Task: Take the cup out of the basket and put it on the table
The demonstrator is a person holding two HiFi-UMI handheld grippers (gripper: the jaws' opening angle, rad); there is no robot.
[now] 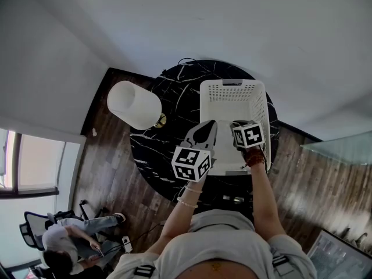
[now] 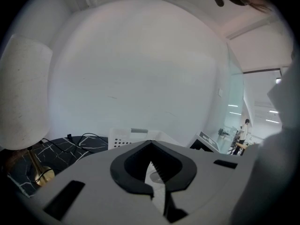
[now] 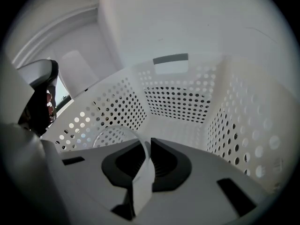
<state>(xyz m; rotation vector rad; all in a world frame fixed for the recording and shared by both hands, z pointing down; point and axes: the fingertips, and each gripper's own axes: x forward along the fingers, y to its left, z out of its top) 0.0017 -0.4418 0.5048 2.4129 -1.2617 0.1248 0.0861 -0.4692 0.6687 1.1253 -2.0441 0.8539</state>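
The right tongs (image 3: 146,146) pinch the thin wall of a clear cup (image 3: 116,134), which hangs at their tips inside the white perforated basket (image 3: 178,102), close to its left wall. The left tongs (image 2: 152,156) are drawn almost together on nothing, just left of the basket's near end. The basket stands on a black marbled desk (image 1: 174,97), with a white lamp (image 1: 135,104) further left.

In the right gripper view the body of the right gripper (image 3: 146,148) hid the cup (image 3: 142,172) except a rim arc and a strip of wall. In the head view that gripper covered the cup entirely and part of the basket (image 1: 260,100). The lamp shade (image 2: 23,93) ran off the left gripper view's left edge.
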